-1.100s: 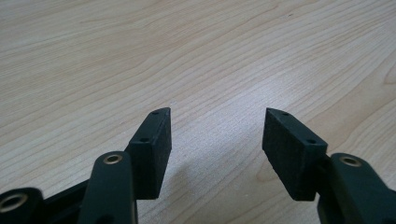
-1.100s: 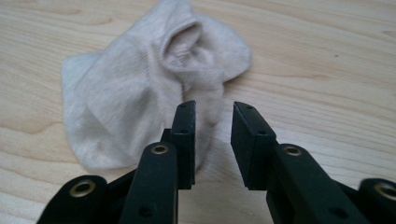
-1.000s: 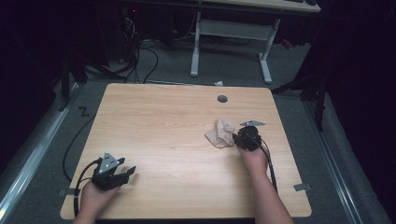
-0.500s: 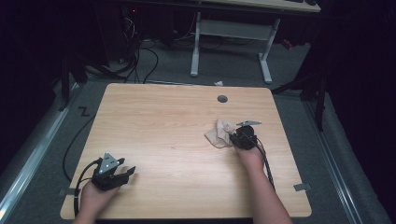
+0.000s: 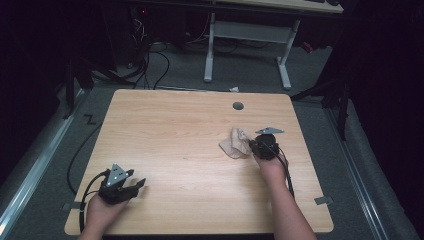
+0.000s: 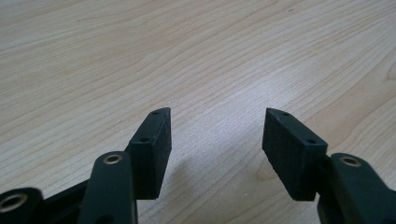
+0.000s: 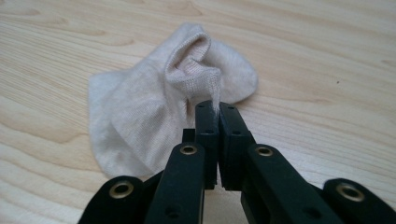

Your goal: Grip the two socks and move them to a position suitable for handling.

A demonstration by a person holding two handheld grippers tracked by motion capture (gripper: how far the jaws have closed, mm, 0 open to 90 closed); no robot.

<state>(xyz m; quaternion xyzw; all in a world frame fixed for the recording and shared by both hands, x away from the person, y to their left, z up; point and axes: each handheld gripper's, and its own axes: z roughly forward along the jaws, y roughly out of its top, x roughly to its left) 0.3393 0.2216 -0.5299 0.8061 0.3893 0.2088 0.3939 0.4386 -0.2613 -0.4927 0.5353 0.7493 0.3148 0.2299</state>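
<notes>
While the beige sock (image 7: 154, 112) lies crumpled on the right half of the wooden table (image 5: 175, 130), the right gripper (image 7: 218, 109) has just closed its jaws on a pinch of its fabric. Near the front left corner, well apart, the left gripper (image 6: 215, 135) rests with jaws spread over bare wood. A round hole (image 5: 238, 106) sits behind the sock, nothing blocking it.
</notes>
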